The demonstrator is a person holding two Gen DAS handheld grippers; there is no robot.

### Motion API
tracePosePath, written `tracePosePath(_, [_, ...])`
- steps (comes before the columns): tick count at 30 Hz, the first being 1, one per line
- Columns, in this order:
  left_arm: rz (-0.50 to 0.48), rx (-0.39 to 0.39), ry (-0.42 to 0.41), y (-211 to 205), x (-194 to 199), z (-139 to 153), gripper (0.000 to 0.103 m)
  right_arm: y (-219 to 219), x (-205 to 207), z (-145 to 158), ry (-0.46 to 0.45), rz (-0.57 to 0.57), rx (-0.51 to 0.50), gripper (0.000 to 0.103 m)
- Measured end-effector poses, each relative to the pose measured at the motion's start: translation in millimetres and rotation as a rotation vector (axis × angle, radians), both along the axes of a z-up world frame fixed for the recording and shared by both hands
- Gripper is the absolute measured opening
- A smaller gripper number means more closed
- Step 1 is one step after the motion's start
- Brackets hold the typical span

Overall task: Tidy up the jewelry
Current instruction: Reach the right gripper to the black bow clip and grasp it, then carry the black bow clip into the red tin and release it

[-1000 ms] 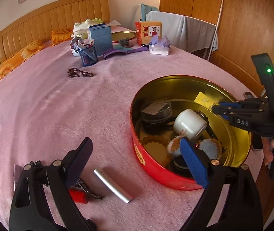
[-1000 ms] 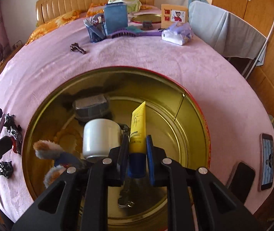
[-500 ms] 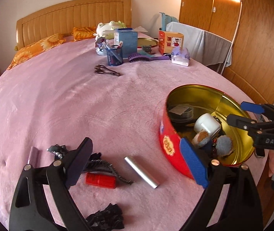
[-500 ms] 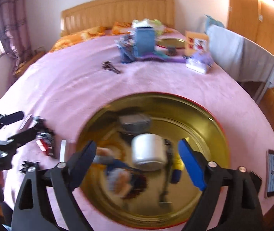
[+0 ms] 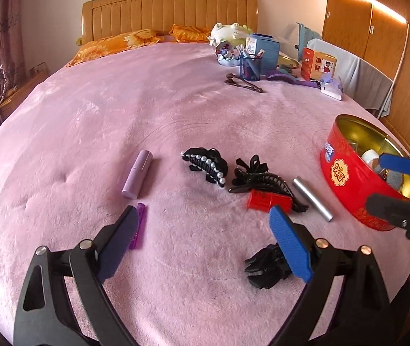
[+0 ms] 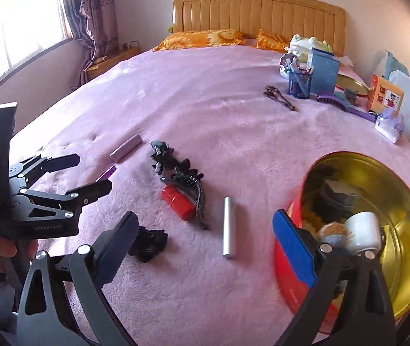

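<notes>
A round red tin [image 5: 354,184] with a gold inside stands on the pink bed at right; it also shows in the right wrist view [image 6: 383,210] holding a white jar [image 6: 363,232] and fluffy items. Loose on the bed lie a black pearl hair clip [image 5: 207,165], a black claw clip [image 5: 259,176], a red tube [image 5: 265,200], a silver tube [image 5: 313,199], a lilac tube [image 5: 137,177], a small purple stick [image 5: 138,225] and a black clip [image 5: 268,265]. My left gripper [image 5: 205,242] is open and empty above them. My right gripper [image 6: 205,256] is open and empty, left of the tin.
At the far side of the bed stand a blue box [image 5: 265,49], a pen cup [image 5: 249,67], a purple brush [image 5: 288,77], a red carton [image 5: 318,63] and a brown clip [image 5: 243,82]. Orange pillows [image 5: 124,41] lie by the headboard.
My right gripper let go of the yellow tube over the tin, opened, and swung left. My left gripper pulled back and left, bringing the loose clips and tubes into view.
</notes>
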State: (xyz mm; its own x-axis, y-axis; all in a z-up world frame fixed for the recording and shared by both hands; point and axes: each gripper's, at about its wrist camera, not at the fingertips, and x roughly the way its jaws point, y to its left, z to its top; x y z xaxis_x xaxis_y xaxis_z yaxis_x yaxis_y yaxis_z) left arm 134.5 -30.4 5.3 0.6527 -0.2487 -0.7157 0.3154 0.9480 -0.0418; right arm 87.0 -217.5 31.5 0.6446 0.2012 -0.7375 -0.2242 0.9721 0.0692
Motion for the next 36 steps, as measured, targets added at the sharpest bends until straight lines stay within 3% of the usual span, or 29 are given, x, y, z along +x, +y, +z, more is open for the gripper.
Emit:
tracePosePath(11, [0.028,-0.01,0.007,27.9,-6.2,-12.6,0.09,30.9,22.4,-33.3,0.074,0.037,0.038,0.095])
tracePosePath(17, [0.028,0.017,-0.003,41.6,-13.5,-19.3,0.09,54.8,5.2,-39.9,0.089,0.128,0.069,0.095])
tracePosePath(25, [0.04,0.023,0.033,55.3,-23.4,-32.3,0.09,82.1,4.0,-70.9,0.126,0.159,0.021,0.095])
tracePosePath(26, [0.041,0.024,0.034,55.8,-24.1,-32.8,0.09,83.3,4.5,-72.4,0.12,0.159,0.023,0.083])
tracePosePath(27, [0.042,0.025,0.034,56.4,-24.8,-32.9,0.09,85.2,4.2,-72.9,0.12,0.16,0.017,0.047])
tracePosePath(31, [0.043,0.022,0.031,57.6,-25.7,-31.5,0.09,82.6,4.0,-71.0,0.13,0.146,0.015,0.042])
tracePosePath(32, [0.043,0.021,0.03,57.6,-26.0,-30.9,0.09,81.0,2.8,-68.4,0.127,0.151,0.023,0.027])
tracePosePath(33, [0.043,0.02,0.029,56.8,-26.1,-29.4,0.09,79.1,1.1,-64.7,0.118,0.148,0.018,0.024])
tracePosePath(36, [0.039,0.019,0.026,52.7,-26.2,-25.5,0.09,71.5,-4.3,-51.3,0.086,0.14,0.023,0.024])
